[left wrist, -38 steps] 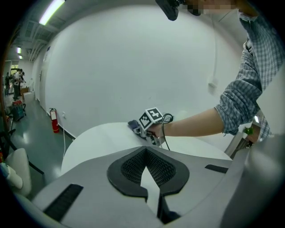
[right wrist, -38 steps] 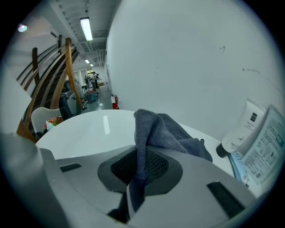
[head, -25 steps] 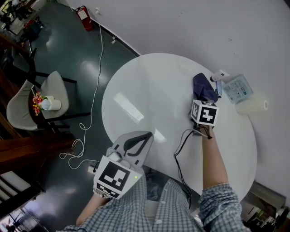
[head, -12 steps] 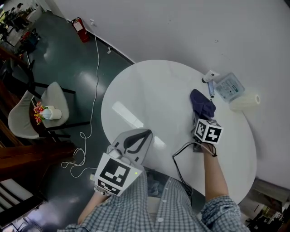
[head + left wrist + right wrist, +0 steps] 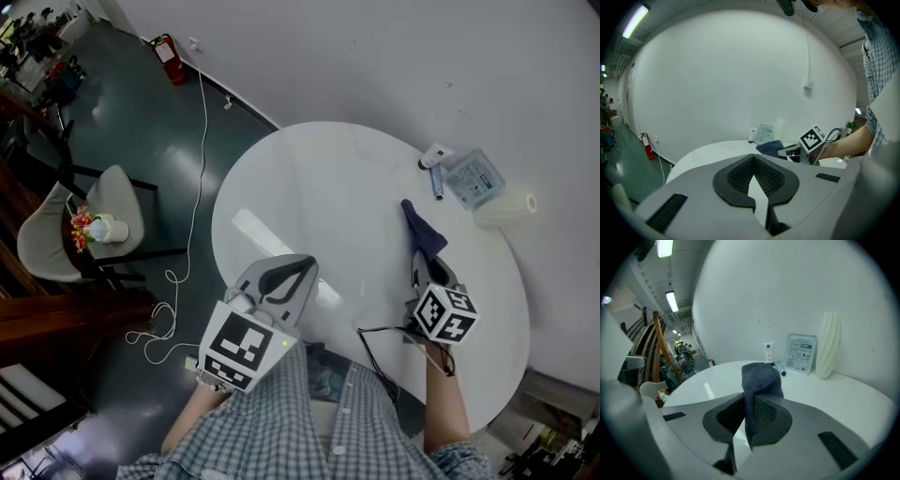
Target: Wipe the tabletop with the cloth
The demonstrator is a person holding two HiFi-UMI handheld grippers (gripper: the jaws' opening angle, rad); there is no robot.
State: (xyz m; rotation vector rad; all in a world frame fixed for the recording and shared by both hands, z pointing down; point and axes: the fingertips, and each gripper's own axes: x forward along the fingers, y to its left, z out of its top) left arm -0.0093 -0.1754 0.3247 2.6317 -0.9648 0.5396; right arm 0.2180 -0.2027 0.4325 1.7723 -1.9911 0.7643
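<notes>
The right gripper (image 5: 427, 264) had its jaws pinched on the dark blue cloth (image 5: 422, 232), which stretched ahead of them over the round white worktop (image 5: 319, 178), right of centre. In the head view the pinched end lay hidden beneath the gripper. The left gripper (image 5: 292, 279), jaws pressed together on nothing, hung at the near-left rim. Bare surface spread leftward, while a tube (image 5: 437, 184), a packet (image 5: 473, 178) and a ribbed roll (image 5: 506, 210) crowded the far-right edge.

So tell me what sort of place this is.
Likely an office lounge or café corner: a round white table by a bare wall, chairs beside some flowers, and a fire extinguisher on the dark glossy floor.
</notes>
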